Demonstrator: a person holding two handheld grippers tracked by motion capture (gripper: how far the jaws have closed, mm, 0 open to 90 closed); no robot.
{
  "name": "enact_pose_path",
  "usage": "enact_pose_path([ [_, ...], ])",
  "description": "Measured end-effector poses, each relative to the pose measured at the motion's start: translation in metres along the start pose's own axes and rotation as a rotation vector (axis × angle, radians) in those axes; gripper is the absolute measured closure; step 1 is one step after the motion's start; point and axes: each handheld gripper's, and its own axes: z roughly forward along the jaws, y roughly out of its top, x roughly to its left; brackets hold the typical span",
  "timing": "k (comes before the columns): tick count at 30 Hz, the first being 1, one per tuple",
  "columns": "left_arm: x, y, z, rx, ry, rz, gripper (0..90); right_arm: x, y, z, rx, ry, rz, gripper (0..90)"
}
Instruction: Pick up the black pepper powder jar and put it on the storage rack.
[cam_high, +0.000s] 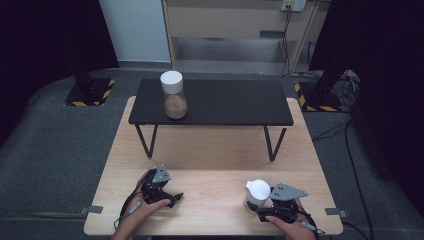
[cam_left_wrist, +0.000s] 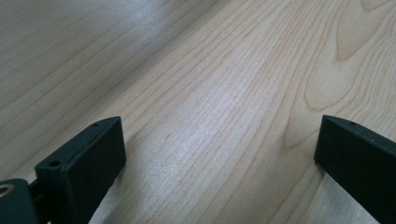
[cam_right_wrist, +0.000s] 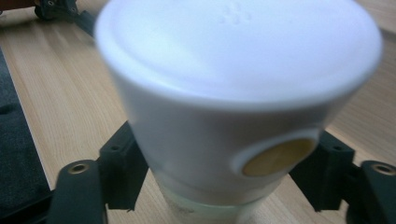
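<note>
Two grippers are seen in the high view, both low over the near edge of the wooden table (cam_high: 210, 150). The left gripper (cam_high: 176, 196) is held in the person's left hand (cam_high: 142, 207), forearm entering from the bottom edge, jaws pointed toward the table's middle and spread with nothing between them. The right gripper (cam_high: 256, 212) is held in the right hand (cam_high: 292, 225), jaws pointed leftward and set around a white-lidded jar (cam_high: 257, 192) standing upright on the table near its front right. A second jar (cam_high: 174, 95), white-lidded with brown contents, is seen upright on the black raised shelf (cam_high: 225, 102) at the far side, well apart from both grippers. In the left gripper view, the jaws are recorded wide apart, tilted down close over bare wood grain; nothing is gripped. In the right gripper view, the white-lidded jar (cam_right_wrist: 233, 93) is seen close up and blurred, one black jaw at each side below the lid; the jaws are closed against the jar's body. A round tan mark is noted on the lid's side. The left gripper (cam_right_wrist: 58, 9) appears at the upper left corner.
</note>
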Motion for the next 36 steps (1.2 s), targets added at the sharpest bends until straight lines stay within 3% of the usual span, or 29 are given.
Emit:
enact_pose_path([
  [10, 0.0, 0.0, 0.0, 0.0, 0.0, -0.001, 0.5, 0.004, 0.002, 0.0, 0.004, -0.017, -0.008, 31.4],
  [16, 0.0, 0.0, 0.0, 0.0, 0.002, -0.001, 0.5, 0.004, 0.005, -0.004, -0.037, -0.003, -0.005, 31.4],
  [27, -0.001, 0.0, 0.0, 0.0, 0.003, -0.002, 0.4, -0.021, 0.028, 0.003, -0.023, -0.017, -0.012, 31.4],
  [36, 0.0, 0.0, 0.0, 0.0, 0.001, -0.003, 0.3, -0.037, 0.043, 0.007, -0.035, -0.025, 0.02, 31.5],
])
